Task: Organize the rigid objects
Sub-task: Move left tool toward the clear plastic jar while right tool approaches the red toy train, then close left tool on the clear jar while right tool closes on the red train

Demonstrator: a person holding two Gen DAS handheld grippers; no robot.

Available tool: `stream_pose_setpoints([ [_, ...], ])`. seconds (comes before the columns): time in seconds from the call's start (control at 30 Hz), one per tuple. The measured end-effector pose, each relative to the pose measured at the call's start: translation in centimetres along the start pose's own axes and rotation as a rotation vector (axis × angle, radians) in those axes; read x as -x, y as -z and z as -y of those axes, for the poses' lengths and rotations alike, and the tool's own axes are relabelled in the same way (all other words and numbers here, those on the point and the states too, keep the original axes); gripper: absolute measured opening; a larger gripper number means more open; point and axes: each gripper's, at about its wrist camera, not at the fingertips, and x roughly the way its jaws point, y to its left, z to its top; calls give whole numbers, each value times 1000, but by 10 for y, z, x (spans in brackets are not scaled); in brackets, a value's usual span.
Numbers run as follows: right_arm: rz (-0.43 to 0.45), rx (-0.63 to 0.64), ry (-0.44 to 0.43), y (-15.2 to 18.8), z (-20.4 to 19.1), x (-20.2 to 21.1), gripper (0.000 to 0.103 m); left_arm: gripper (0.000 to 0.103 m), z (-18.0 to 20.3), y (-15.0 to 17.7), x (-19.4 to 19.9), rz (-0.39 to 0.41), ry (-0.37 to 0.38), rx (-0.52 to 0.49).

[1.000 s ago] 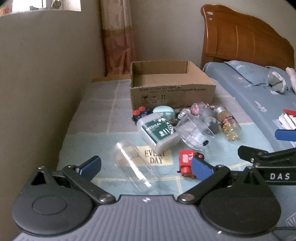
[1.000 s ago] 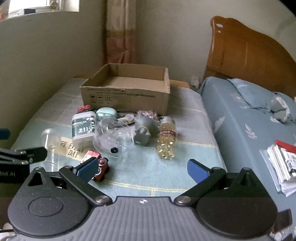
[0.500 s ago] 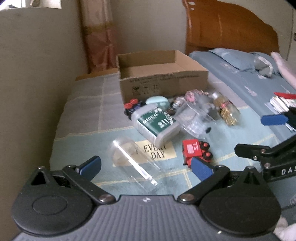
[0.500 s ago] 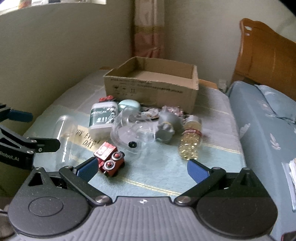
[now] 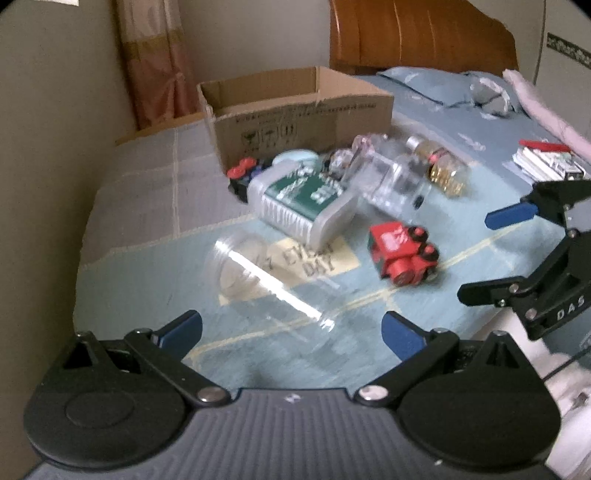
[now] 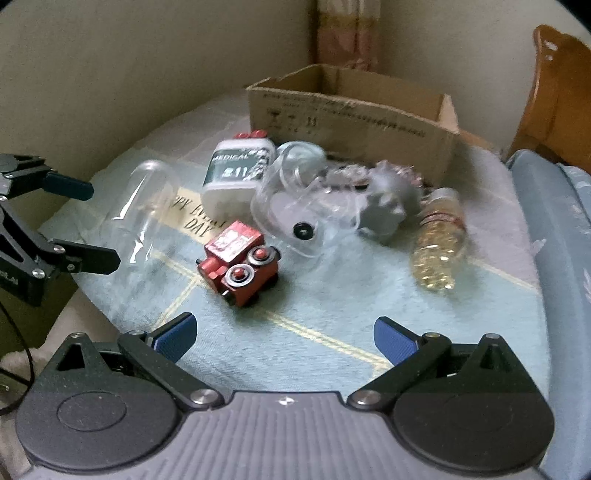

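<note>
A red toy train [image 5: 403, 253] [image 6: 240, 256] lies on the blue mat in front of a pile: a white and green medical bottle [image 5: 301, 201] [image 6: 236, 170], a clear plastic container [image 6: 291, 203], a grey figure [image 6: 388, 208] and a jar of gold beads [image 5: 445, 170] [image 6: 439, 240]. A clear tube [image 5: 266, 280] [image 6: 142, 206] lies just ahead of my left gripper [image 5: 291, 332], which is open and empty. My right gripper [image 6: 284, 334] is open too, with the train a short way ahead of its left finger. An open cardboard box [image 5: 295, 114] [image 6: 351, 110] stands behind the pile.
A beige wall [image 5: 48, 147] runs along the left of the mat. To the right lies a bed with a blue sheet [image 5: 461, 122], a wooden headboard [image 5: 417, 33] and a stack of papers [image 5: 546, 162]. A curtain [image 5: 151, 62] hangs in the far corner.
Both grippers have moved in lower and closer to the mat, so the clear tube and the red train look larger. Both stay open. The objects lie as before.
</note>
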Motion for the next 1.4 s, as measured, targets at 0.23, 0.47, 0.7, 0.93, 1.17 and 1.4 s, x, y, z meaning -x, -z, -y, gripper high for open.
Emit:
stream_pose_setpoints([
  [0.23,-15,32,-26,-15,-8,-22,103,102,-14,7,-15,-52,20,-2],
  [0.47,-15,34,-37,-27,-15,-43,103,102,-25,5,-29,-75,20,-3],
  [0.7,-12,21,11,-26,-11,-52,103,102,-29,1,-40,-89,47,-7],
  [0.93,-6,2,35,-20,9,-45,103,102,-25,-9,-47,-84,49,-43],
  [1.17,25,0,38,-13,15,-39,103,102,-19,-19,-52,-54,41,-78],
  [1.4,20,-10,44,-13,12,-37,103,95,-11,-25,-50,23,12,-132],
])
